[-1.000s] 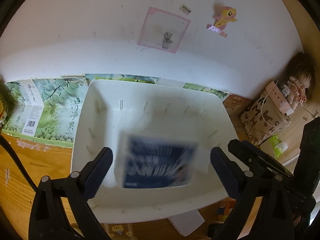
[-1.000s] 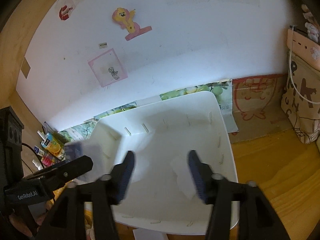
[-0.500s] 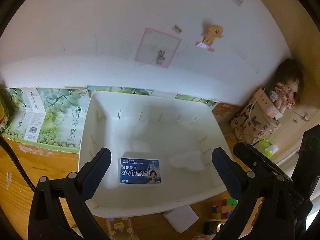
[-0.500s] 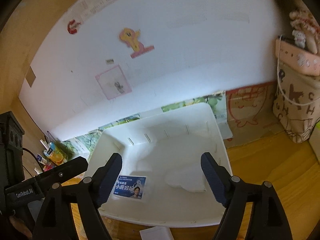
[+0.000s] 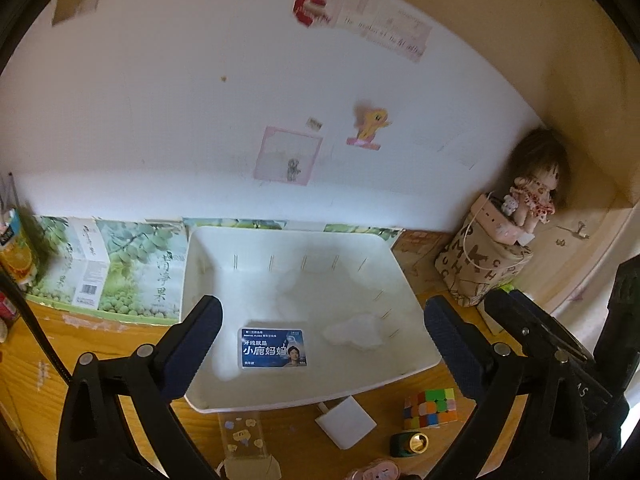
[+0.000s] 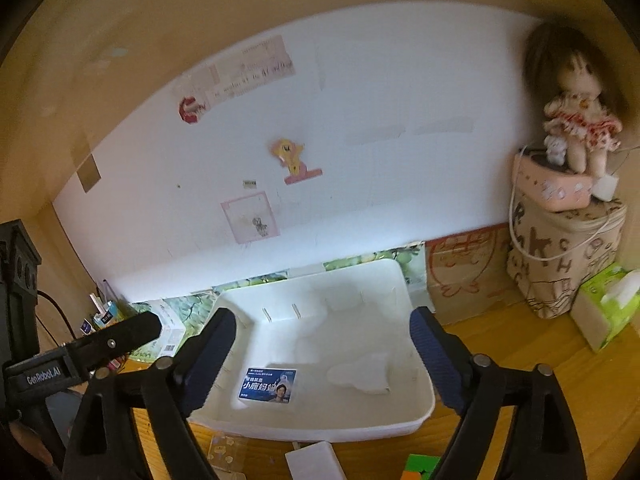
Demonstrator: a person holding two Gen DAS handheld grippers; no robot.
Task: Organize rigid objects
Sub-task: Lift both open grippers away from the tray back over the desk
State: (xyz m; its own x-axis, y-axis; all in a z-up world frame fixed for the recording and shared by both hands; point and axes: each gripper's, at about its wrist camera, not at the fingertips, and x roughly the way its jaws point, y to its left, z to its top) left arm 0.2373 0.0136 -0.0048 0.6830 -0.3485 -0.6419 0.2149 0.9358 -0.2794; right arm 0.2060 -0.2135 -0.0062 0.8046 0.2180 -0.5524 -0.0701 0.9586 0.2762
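Observation:
A white plastic bin [image 5: 416, 360] [image 6: 424, 400] sits on the wooden desk against the wall. A blue dental floss box [image 5: 274, 348] [image 6: 268, 386] lies flat on its floor beside a white object [image 5: 354, 330] [image 6: 360, 372]. My left gripper [image 5: 320, 344] is open and empty, raised above the bin's near side. My right gripper [image 6: 320, 360] is open and empty above the bin. In front of the bin lie a Rubik's cube [image 5: 430, 408], a white charger block [image 5: 346, 426] [image 6: 314, 462], a clear patterned case [image 5: 242, 436] and a small green-gold item [image 5: 410, 444].
A green-printed carton [image 5: 108, 268] stands left of the bin. A patterned fabric bag [image 5: 480, 268] [image 6: 560, 260] with a pink box and a doll [image 6: 576, 120] stands at the right, with a green tissue pack [image 6: 608, 308] beside it. Small bottles [image 6: 104, 316] stand far left.
The blue box dropped from my left gripper into the bin and now lies still. Both grippers have pulled back and up, so the bin looks smaller and the desk items have come into view.

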